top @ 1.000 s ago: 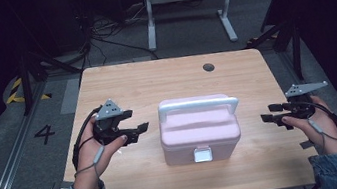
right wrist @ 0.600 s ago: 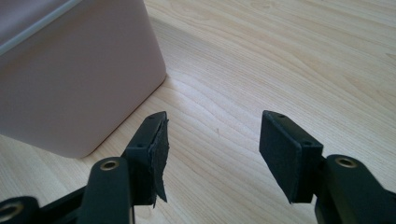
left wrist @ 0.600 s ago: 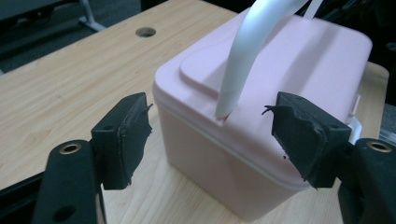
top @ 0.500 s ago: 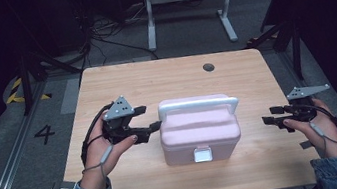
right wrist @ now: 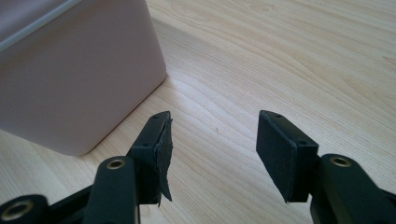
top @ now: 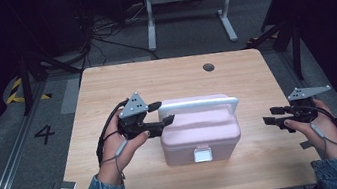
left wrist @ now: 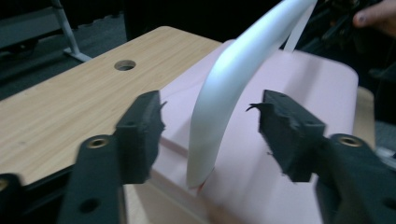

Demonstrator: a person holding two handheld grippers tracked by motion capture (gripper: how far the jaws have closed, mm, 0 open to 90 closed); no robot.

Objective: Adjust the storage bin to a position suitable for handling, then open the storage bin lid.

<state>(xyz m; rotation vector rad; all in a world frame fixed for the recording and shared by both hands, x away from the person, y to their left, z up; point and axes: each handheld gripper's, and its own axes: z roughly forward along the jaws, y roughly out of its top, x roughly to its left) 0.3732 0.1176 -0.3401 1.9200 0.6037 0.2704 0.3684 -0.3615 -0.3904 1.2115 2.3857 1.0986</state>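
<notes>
Pink box (top: 201,137) sits just right of my left gripper (top: 163,113), whose jaws, just closing, straddle its white handle (left wrist: 233,88) untouched; my right gripper (top: 270,115) waits apart, jaws wide

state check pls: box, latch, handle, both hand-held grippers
Pink box: lid down, upright on the table.
Front latch: appears fastened.
White handle: raised, its left end between the left jaws, not yet pinched.
Left hand-held gripper: open, jaws have just been closing around the handle.
Right hand-held gripper: open, empty, beside the box.
</notes>
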